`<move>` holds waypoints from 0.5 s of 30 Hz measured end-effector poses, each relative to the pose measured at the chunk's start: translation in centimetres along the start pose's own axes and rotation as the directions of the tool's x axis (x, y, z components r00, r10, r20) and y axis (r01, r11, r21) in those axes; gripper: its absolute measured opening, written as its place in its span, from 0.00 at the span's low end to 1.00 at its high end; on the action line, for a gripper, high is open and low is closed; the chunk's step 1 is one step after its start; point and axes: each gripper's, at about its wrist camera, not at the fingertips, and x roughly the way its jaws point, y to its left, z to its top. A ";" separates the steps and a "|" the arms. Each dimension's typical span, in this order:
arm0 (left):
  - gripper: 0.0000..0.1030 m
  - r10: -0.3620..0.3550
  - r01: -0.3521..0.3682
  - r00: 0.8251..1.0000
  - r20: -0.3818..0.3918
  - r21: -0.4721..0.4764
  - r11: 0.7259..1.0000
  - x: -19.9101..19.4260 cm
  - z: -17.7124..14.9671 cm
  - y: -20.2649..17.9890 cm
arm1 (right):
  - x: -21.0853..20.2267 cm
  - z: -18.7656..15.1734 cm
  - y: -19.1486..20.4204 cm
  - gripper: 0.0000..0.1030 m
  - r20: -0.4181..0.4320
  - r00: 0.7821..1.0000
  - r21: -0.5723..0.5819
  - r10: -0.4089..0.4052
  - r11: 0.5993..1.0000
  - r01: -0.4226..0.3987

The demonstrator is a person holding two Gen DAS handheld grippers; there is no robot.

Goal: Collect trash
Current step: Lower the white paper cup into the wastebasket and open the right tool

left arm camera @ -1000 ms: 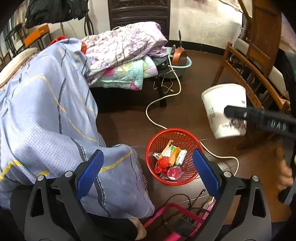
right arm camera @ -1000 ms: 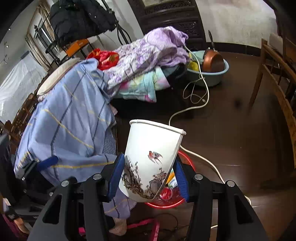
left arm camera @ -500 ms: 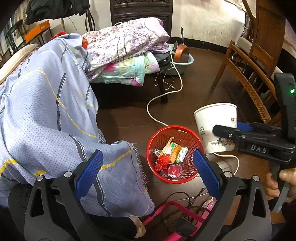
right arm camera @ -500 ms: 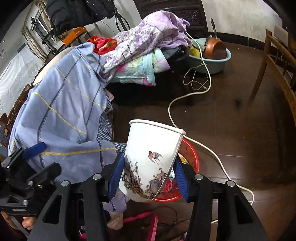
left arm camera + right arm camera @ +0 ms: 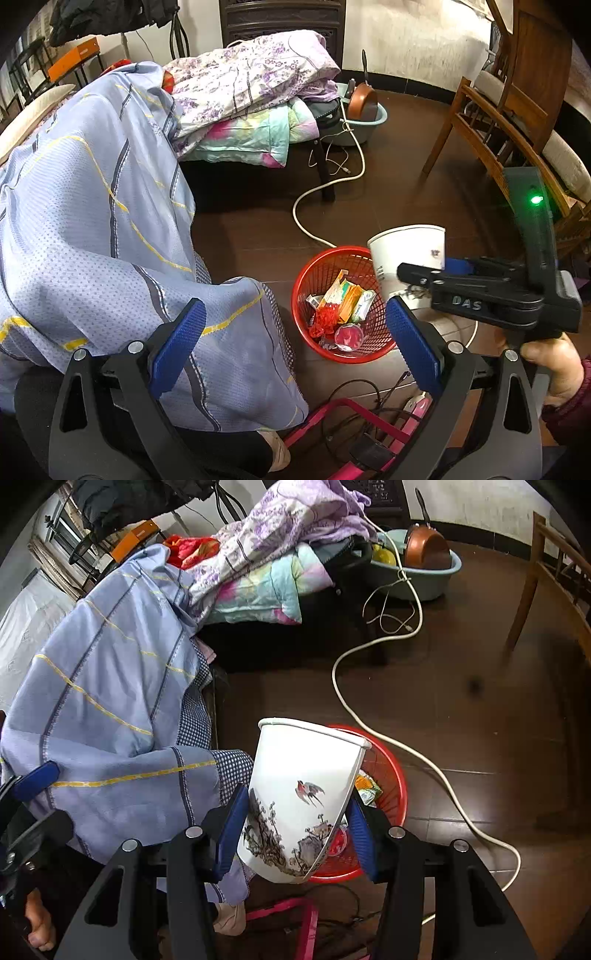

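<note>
A white paper cup (image 5: 303, 794) with a painted bird and branches is clamped between my right gripper's (image 5: 295, 823) blue pads. It hangs just over the right rim of a red mesh trash basket (image 5: 373, 349) on the dark floor; the cup also shows in the left wrist view (image 5: 406, 258). The basket holds wrappers and a small round lid. My left gripper (image 5: 295, 343) is open and empty, raised above the floor, its fingers either side of the basket in view.
A bed draped in a blue striped sheet (image 5: 92, 221) fills the left. Folded quilts (image 5: 251, 92) lie behind. A white cable (image 5: 317, 206) runs across the floor past the basket. A basin with a pan (image 5: 364, 110) and a wooden chair (image 5: 509, 122) stand behind. A pink frame (image 5: 354, 424) lies below.
My right gripper has carried the cup down and leftward until it hangs over the basket's right rim. My left gripper has stayed open and almost still.
</note>
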 end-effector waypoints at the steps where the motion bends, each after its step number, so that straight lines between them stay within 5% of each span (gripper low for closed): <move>1: 0.91 0.000 0.000 1.000 -0.002 0.000 1.000 0.0 0.0 0.0 | 0.4 0.0 0.0 0.51 -0.006 1.000 0.004 0.002 1.000 -0.002; 15: 0.91 -0.009 0.009 1.000 -0.016 -0.007 1.000 0.4 0.1 0.0 | 5.2 -0.3 -1.4 0.51 -0.087 0.995 0.018 -0.046 0.999 0.048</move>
